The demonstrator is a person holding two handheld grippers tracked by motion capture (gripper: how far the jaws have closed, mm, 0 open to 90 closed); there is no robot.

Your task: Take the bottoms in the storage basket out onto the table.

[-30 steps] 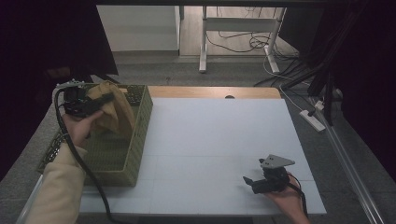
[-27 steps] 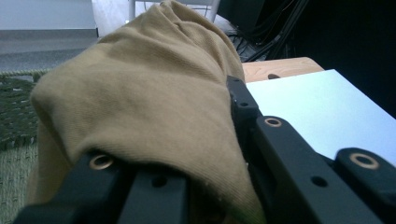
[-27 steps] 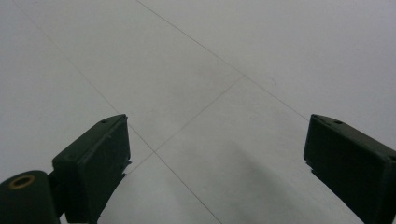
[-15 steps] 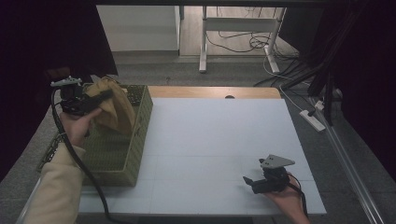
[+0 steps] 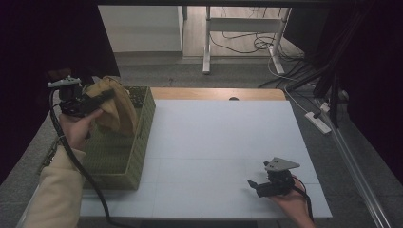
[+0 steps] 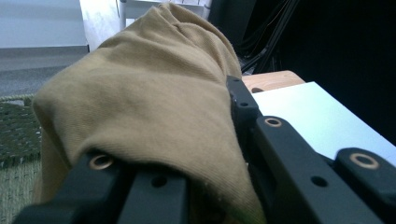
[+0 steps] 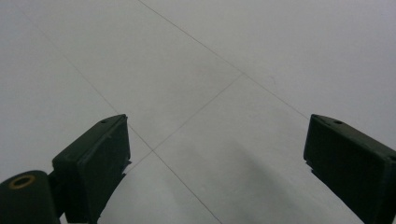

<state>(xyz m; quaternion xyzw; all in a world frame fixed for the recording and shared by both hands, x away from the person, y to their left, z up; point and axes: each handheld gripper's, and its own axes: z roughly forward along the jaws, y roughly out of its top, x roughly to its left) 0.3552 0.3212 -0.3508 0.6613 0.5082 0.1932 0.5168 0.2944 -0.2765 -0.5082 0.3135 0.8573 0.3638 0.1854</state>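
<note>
- The white table [image 5: 223, 142] is seen from above, its wooden far edge at twelve o'clock; most of its surface lies bare.
- A woven green basket [image 5: 138, 142] is set at the table's nine o'clock side, its long wall running toward six o'clock.
- A tan cloth [image 5: 116, 107] is held up over the basket's far end, at about ten o'clock. It is soft, fine-ribbed knit, bunched into a rounded hump with folds, its lower part hanging down toward the basket's inside.
- The left gripper [image 5: 97, 99] is pressed together on the cloth; in the left gripper view the cloth [image 6: 140, 112] is seen draped over and pinched between the black jaws.
- The right gripper [image 5: 266, 186] is rested at five o'clock on the table, well apart from the basket; its jaws are spread, with bare table between them in the right gripper view.
- The step in hand is judged to be lifting the cloth out of the basket. It would be done well if the pinch is kept firm and the cloth raised until its hanging end is clear of the rim, so that the weave is not snagged and the basket is not dragged.
</note>
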